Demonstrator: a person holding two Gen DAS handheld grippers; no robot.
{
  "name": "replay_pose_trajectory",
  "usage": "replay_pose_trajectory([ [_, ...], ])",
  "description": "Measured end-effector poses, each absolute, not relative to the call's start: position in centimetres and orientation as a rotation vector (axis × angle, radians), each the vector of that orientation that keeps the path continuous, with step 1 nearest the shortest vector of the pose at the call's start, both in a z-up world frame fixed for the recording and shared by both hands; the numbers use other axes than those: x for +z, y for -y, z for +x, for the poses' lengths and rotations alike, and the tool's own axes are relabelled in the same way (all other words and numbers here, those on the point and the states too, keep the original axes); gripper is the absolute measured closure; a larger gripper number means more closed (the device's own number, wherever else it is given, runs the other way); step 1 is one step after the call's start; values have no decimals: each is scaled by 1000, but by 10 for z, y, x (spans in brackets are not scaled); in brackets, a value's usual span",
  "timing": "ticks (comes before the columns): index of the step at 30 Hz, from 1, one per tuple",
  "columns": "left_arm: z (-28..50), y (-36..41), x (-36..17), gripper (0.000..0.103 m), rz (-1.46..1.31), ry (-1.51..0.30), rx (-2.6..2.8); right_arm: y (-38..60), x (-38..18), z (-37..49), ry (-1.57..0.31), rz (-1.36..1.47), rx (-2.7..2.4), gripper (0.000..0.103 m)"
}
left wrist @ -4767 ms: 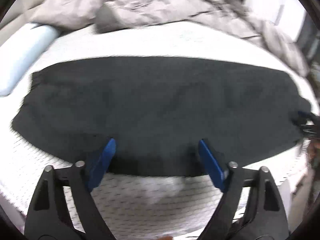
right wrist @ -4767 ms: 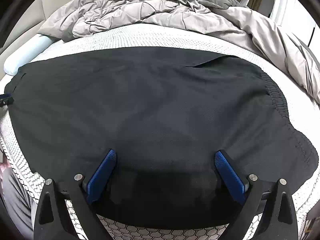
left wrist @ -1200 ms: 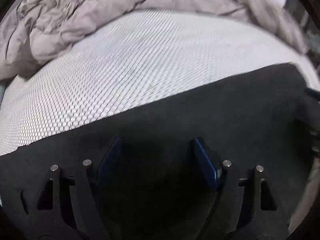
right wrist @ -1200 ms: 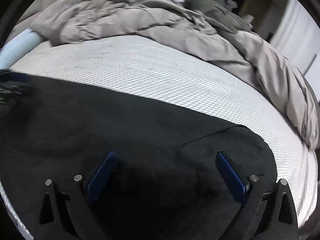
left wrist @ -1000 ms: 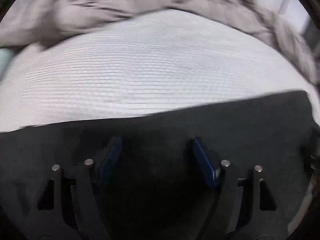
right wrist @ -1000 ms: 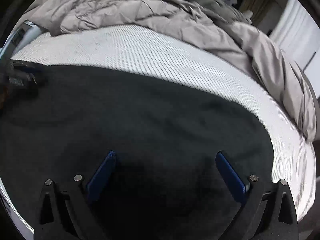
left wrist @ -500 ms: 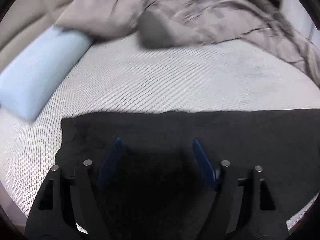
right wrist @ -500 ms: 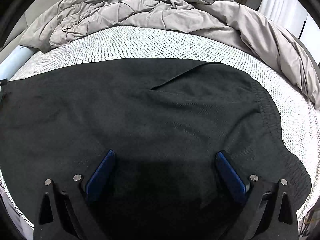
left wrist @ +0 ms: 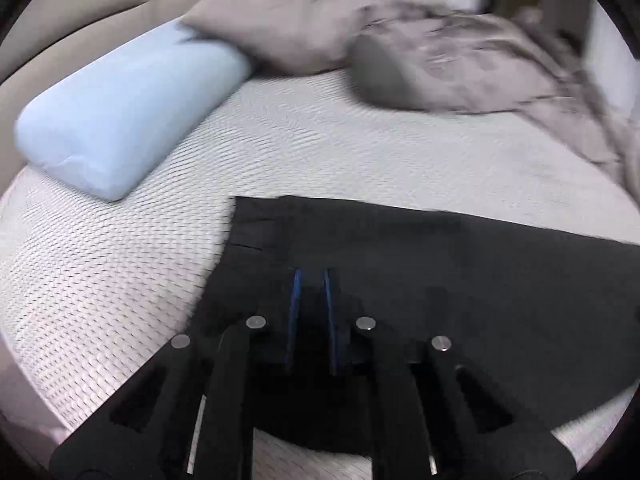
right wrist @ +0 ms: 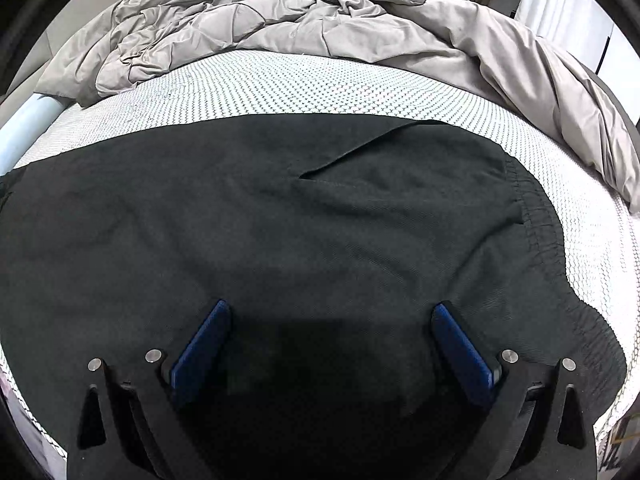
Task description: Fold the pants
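Observation:
Black pants (right wrist: 280, 224) lie flat on the white mesh mattress (right wrist: 280, 88), folded lengthwise, with the elastic waistband (right wrist: 536, 216) at the right. The leg-cuff end (left wrist: 256, 224) shows in the left wrist view. My left gripper (left wrist: 311, 280) sits over the cloth near the cuff with its blue pads close together, apparently pinching the black fabric. My right gripper (right wrist: 328, 320) is open wide, hovering over the pants near the waist end, holding nothing.
A light blue pillow (left wrist: 120, 116) lies at the far left. A rumpled grey duvet (right wrist: 320, 20) is piled along the back of the bed. The mattress front edge (left wrist: 320, 464) runs just below my left gripper.
My left gripper has moved left to the cuff end and closed its pads from wide open to nearly together. My right gripper stays open over the waist end.

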State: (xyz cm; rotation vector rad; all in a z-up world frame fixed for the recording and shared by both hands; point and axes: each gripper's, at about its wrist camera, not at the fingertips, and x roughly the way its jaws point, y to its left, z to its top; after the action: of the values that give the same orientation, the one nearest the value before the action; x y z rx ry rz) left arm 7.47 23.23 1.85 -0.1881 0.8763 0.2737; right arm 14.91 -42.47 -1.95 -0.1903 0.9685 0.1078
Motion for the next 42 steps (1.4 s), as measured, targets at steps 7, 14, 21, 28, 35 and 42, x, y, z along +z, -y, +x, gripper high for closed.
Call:
replay_pose_trajectory([
  [7, 83, -232, -31, 95, -221, -973, 224, 428, -21, 149, -965, -167, 117, 1],
  [14, 32, -262, 0, 95, -323, -897, 294, 428, -22, 148, -966, -172, 116, 1],
  [21, 47, -191, -4, 62, -169, -929, 57, 411, 0, 125, -928, -168, 187, 1],
  [28, 40, -210, -29, 61, -241, -933, 191, 383, -3, 91, -906, -326, 272, 1],
  [35, 51, -187, -27, 60, -178, -970, 244, 474, -8, 79, -878, -340, 27, 1],
  [42, 18, -177, 2, 60, -155, -898, 278, 601, -3, 83, -938, 71, -68, 1],
])
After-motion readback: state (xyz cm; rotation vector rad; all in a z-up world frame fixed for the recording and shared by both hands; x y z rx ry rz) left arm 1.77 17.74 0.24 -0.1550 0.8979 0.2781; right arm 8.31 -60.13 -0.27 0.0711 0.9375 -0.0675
